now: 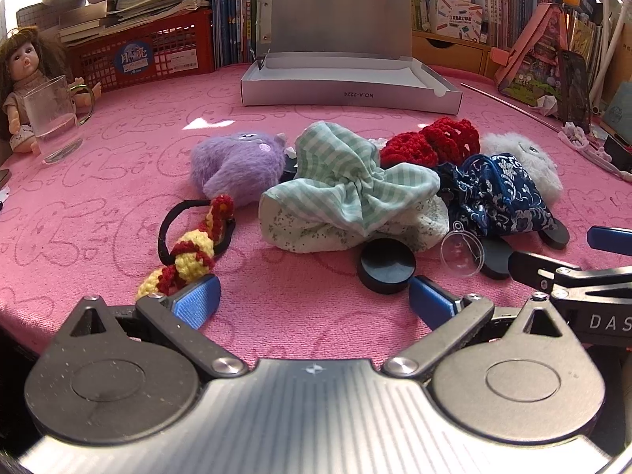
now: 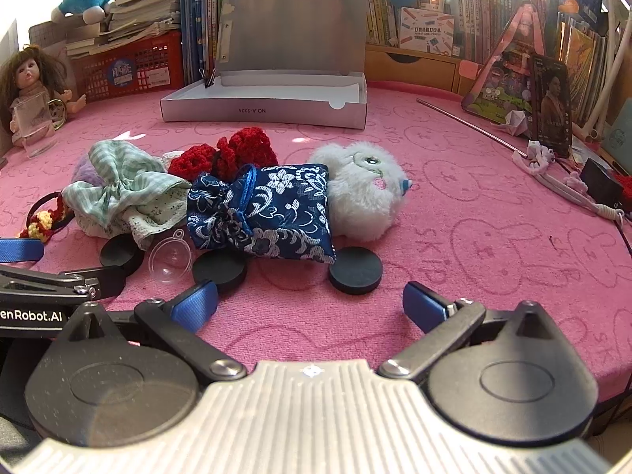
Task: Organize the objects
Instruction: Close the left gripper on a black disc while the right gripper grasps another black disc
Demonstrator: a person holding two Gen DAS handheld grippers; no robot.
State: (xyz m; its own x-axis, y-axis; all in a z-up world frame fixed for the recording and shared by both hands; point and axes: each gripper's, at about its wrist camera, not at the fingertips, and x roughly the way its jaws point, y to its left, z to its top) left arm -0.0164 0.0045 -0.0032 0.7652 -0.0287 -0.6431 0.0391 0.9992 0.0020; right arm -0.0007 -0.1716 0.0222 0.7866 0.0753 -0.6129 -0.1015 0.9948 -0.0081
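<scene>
A heap of small things lies mid-table on the pink cloth: a purple plush point(image 1: 237, 166), a green checked pouch point(image 1: 347, 193), red crochet pieces point(image 1: 430, 144), a blue floral pouch point(image 2: 264, 213), a white plush point(image 2: 363, 189), a crocheted hair tie point(image 1: 189, 245), black discs point(image 1: 387, 264) point(image 2: 355, 270) and a clear plastic half-ball point(image 2: 170, 258). An open white box point(image 1: 347, 91) stands behind the heap. My left gripper point(image 1: 314, 300) is open and empty just short of the heap. My right gripper point(image 2: 310, 302) is open and empty in front of the blue pouch.
A doll point(image 1: 23, 79) and a glass mug point(image 1: 53, 118) stand at the far left. A red basket point(image 1: 142, 59), books and shelves line the back. Cards, a metal rod point(image 2: 470, 126) and trinkets lie at the right edge.
</scene>
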